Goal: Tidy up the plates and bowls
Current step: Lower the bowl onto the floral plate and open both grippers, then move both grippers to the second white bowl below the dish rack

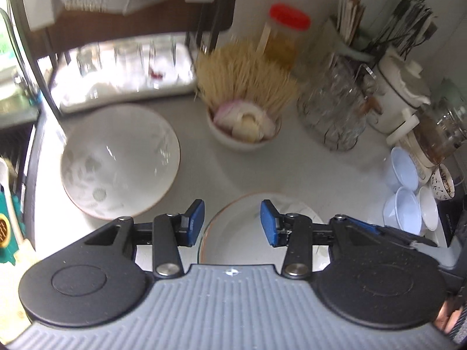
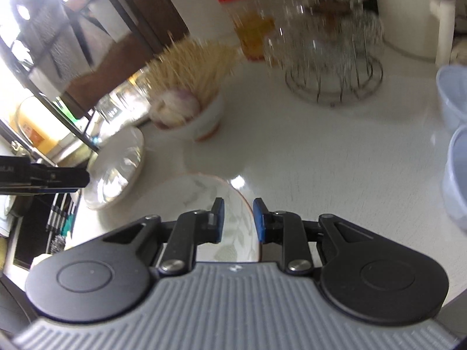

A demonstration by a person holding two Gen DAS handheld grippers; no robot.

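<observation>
A large white bowl with a leaf pattern (image 1: 119, 162) sits on the white counter at the left; it also shows in the right wrist view (image 2: 115, 172). A second white leaf-patterned bowl (image 1: 233, 233) lies just ahead of my left gripper (image 1: 232, 223), which is open and empty above its near part. In the right wrist view my right gripper (image 2: 235, 218) has its fingers astride the rim of this second bowl (image 2: 204, 192), and the rim sits in the narrow gap between the pads. The left gripper's finger (image 2: 58, 176) shows at the left edge.
A small bowl with garlic and toothpicks (image 1: 245, 128) stands mid-counter. Behind are a red-lidded jar (image 1: 284, 33), a wire rack of glasses (image 1: 332, 110), a white pot (image 1: 400, 87) and utensil holders. Pale blue small bowls (image 1: 404, 186) sit at the right. A dark shelf frame (image 1: 122, 38) is at the left.
</observation>
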